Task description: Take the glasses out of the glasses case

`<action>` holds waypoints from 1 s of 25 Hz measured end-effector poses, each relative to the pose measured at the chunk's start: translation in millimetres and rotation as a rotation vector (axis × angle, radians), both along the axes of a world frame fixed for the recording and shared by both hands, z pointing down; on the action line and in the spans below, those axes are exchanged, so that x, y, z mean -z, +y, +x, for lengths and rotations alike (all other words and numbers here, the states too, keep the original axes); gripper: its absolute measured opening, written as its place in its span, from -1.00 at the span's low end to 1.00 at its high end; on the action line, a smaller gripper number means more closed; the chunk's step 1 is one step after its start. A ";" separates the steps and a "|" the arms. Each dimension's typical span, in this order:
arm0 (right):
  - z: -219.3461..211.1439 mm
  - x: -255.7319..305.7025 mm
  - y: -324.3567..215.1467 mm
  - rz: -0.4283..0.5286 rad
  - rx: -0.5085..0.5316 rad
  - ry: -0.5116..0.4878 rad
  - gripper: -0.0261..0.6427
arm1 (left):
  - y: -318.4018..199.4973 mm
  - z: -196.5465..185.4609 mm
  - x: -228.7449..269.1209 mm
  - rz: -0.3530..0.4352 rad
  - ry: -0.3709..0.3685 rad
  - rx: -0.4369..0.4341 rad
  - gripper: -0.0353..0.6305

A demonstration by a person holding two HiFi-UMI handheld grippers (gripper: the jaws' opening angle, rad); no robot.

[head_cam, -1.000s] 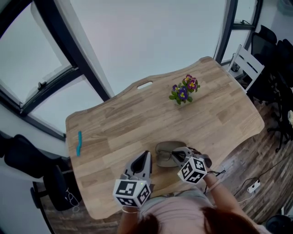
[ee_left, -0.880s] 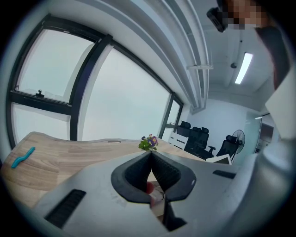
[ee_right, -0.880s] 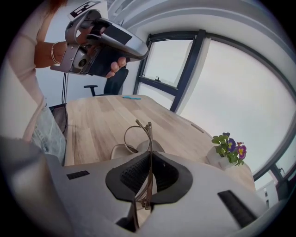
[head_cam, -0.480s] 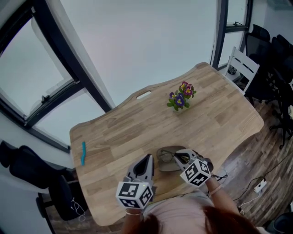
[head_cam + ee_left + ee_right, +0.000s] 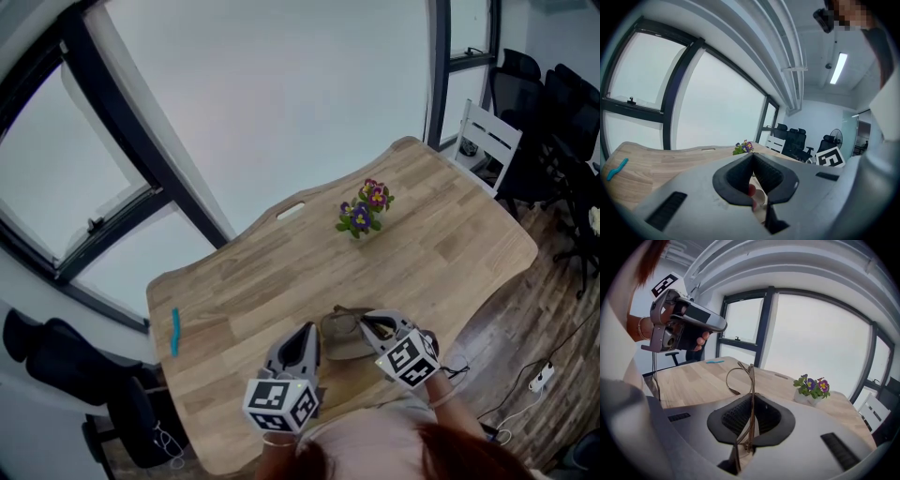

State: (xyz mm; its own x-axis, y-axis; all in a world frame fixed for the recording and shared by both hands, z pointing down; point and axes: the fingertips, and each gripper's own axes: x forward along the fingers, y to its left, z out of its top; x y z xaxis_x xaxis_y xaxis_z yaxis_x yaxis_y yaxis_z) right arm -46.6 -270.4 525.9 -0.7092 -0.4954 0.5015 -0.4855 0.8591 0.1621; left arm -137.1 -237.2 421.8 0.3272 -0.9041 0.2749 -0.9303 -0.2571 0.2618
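At the lower centre of the right gripper view, the right gripper [image 5: 752,401] has its jaws closed on the glasses [image 5: 751,376], which stand upright out of them. In the head view's lower centre, the glasses case [image 5: 342,339] lies on the desk [image 5: 272,272] between both grippers. The left gripper [image 5: 752,158] has its jaws pressed together with nothing between them.

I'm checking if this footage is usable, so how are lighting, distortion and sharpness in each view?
Head view: windows washed out white, table evenly lit. Left gripper view: strong fisheye bends the window frames, dark vignette at the corners. Right gripper view: same fisheye; the glasses between the right gripper's jaws read sharp against the bright panes.
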 end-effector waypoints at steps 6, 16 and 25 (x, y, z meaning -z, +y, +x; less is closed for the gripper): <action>9.2 19.5 -3.8 -0.013 -0.065 -0.088 -0.88 | -4.0 2.9 5.2 0.011 -0.003 -0.016 -0.89; 19.5 42.6 -13.9 -0.020 -0.136 -0.207 -0.88 | -14.0 1.6 6.9 0.021 -0.002 -0.015 -0.89; 30.4 63.3 -26.9 -0.031 -0.177 -0.310 -0.88 | -26.0 3.9 8.9 0.026 -0.005 -0.009 -0.89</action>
State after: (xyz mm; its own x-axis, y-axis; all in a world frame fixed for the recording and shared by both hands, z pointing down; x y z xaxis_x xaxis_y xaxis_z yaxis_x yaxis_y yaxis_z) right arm -16.2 -297.2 462.7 -0.7343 -0.6123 0.2931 -0.6495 0.7592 -0.0414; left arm -133.2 -263.1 412.9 0.3344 -0.9079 0.2528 -0.9290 -0.2725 0.2503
